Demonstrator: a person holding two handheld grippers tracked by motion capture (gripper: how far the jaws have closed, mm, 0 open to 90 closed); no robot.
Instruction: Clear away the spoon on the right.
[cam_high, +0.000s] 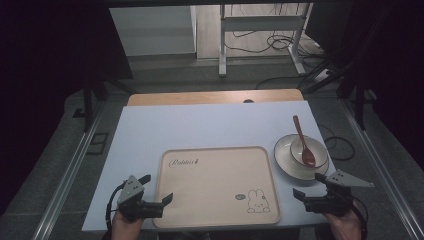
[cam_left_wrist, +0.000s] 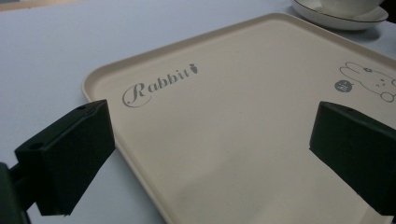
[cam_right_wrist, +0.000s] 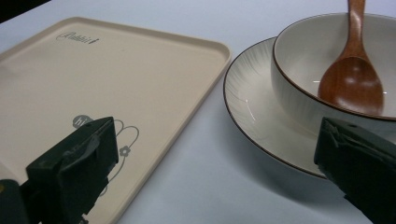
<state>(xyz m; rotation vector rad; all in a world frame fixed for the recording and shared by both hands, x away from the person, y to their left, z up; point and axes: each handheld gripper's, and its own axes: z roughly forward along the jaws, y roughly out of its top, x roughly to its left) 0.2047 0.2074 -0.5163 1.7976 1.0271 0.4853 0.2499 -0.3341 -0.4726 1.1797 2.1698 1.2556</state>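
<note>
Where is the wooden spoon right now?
The wooden spoon rests in the bowl on the plate, right of the tray, beyond the right gripper.

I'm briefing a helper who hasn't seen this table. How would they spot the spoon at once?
Start at the big beige tray in the table's middle, then look just off its far right corner to the white plate. A white bowl sits on it, and the spoon rests inside: the only brown wooden piece there.

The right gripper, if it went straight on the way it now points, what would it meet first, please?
Most likely the white plate under the bowl: its near rim lies just ahead between the open jaws of the right gripper. Depth is hard to judge.
</note>
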